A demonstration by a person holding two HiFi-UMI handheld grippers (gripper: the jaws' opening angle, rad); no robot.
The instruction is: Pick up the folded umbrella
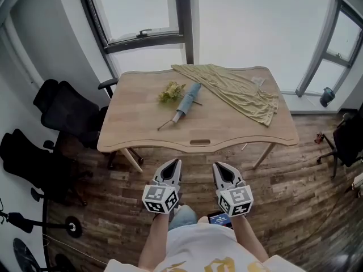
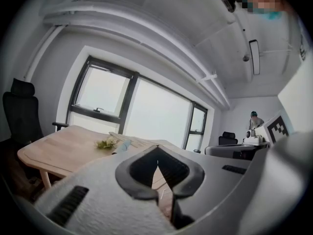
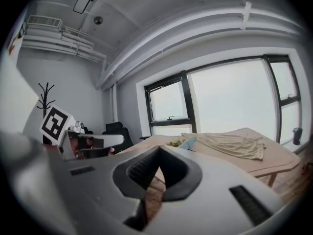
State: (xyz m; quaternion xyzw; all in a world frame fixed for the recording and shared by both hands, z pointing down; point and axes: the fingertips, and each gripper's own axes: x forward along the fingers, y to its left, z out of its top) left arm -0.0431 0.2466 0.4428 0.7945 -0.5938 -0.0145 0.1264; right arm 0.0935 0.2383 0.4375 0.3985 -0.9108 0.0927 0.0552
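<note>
The umbrella [image 1: 188, 101] is blue, the cloth [image 1: 241, 90] olive.

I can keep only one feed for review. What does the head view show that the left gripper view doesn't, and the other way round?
Head view only: the person's shirt, and the folded blue umbrella seen end to end.
Left gripper view only: the ceiling strip light, and a distant person at the room's far side.
Both: the wooden table, the flower sprig beside the umbrella, the olive cloth, a black office chair, and the left tool, shut.
</note>
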